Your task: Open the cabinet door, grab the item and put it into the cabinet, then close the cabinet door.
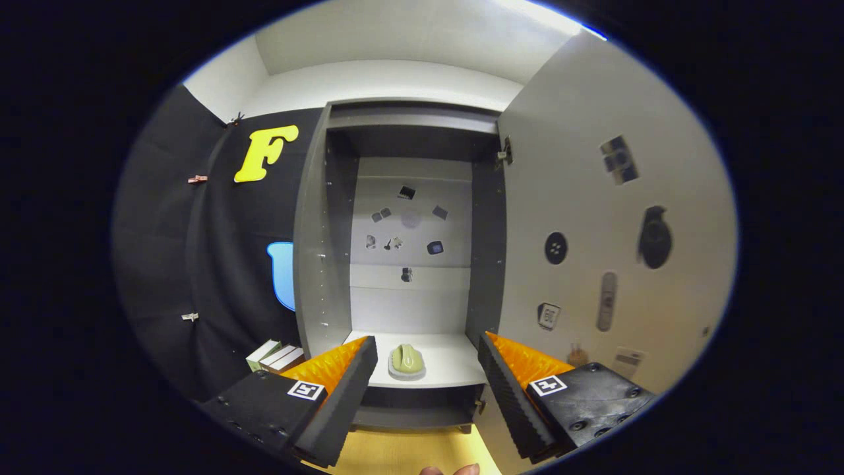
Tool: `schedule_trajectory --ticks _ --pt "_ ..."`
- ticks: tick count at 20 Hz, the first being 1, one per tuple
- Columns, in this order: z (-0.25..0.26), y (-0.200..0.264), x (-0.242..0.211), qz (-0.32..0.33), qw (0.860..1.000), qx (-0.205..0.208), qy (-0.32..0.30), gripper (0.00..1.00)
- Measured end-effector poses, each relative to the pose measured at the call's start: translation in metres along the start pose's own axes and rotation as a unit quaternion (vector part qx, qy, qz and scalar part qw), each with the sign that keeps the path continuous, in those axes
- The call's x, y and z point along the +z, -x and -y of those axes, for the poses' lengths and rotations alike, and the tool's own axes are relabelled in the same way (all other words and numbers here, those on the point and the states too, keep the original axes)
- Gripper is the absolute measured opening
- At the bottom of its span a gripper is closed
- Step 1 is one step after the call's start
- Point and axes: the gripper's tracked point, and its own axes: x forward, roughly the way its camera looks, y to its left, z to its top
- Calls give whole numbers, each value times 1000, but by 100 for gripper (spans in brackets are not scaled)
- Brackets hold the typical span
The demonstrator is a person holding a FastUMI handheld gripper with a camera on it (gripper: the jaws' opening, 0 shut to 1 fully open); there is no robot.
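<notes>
A tall grey cabinet [310, 264] stands straight ahead with its door [613, 251] swung wide open to the right. On the white bottom shelf [455, 366] sits a small pale-green item [407, 361], near the shelf's front edge. My gripper [427, 359] is open, with nothing between its fingers. The left finger [339, 389] and the right finger [511, 389], orange with black ribbed pads, frame the shelf from in front. The green item lies beyond the fingertips, a little nearer the left one.
Small dark stickers dot the cabinet's back panel [410, 224] and the inside of the door. White-and-green boxes [275, 356] lie on the floor left of the cabinet. A wooden floor [402, 452] runs below. Fingertips of a person's hand [452, 470] show behind the gripper.
</notes>
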Motion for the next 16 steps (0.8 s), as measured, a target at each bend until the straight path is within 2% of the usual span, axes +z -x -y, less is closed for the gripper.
schedule_trajectory --ticks 4,9,16 --pt "21 57 10 24 999 -11 34 98" --pt "51 117 19 29 999 -17 24 97" --pt "141 174 25 11 997 -75 3 97"
